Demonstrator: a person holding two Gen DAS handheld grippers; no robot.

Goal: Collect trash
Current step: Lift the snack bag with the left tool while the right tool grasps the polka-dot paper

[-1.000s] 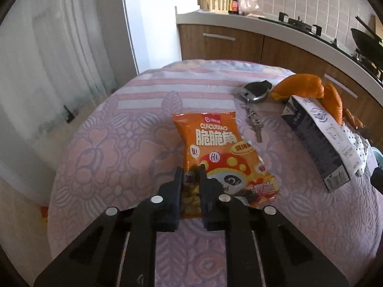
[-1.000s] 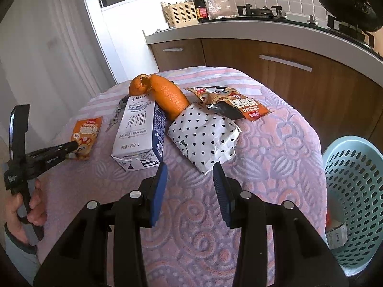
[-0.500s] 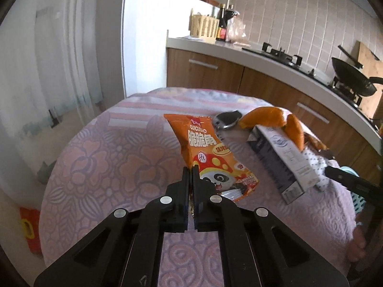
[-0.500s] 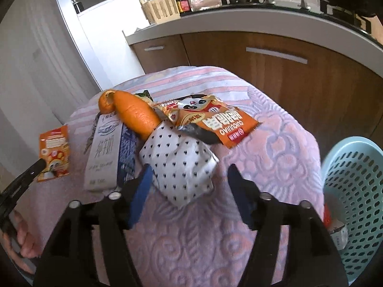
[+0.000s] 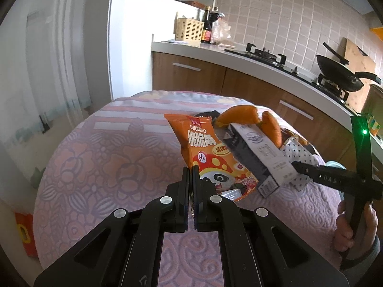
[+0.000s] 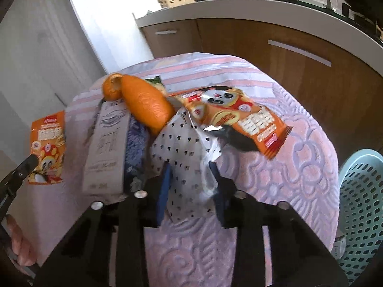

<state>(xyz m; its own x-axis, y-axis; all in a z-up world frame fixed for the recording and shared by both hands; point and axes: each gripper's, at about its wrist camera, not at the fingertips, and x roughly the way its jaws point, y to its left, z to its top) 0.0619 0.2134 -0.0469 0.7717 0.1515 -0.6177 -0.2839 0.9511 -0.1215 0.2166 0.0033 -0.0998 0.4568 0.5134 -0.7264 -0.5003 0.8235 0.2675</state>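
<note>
Kitchen, quilted table [image 5: 107, 167]: left tool [image 5: 191, 174] pinching snack bag [image 5: 205, 150]; right tool [image 6: 190, 179] wide, seemingly astride dotted wrapper [image 6: 184, 148].

Between the left gripper's [image 5: 191, 171] black fingers, an orange panda-printed snack bag [image 5: 210, 160]; between the right gripper's [image 6: 190, 173] blue pads, white black-dotted paper [image 6: 185, 153]; beneath, pink floral cloth [image 5: 107, 167].

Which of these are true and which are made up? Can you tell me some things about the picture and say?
1. The left gripper is shut on the orange snack bag. True.
2. The right gripper is shut tight. False: it is open around the polka-dot wrapper.
3. The basket is red. False: it is light blue.
4. Orange peel lies against the milk carton. True.
5. A second snack bag lies on the table. True.
</note>
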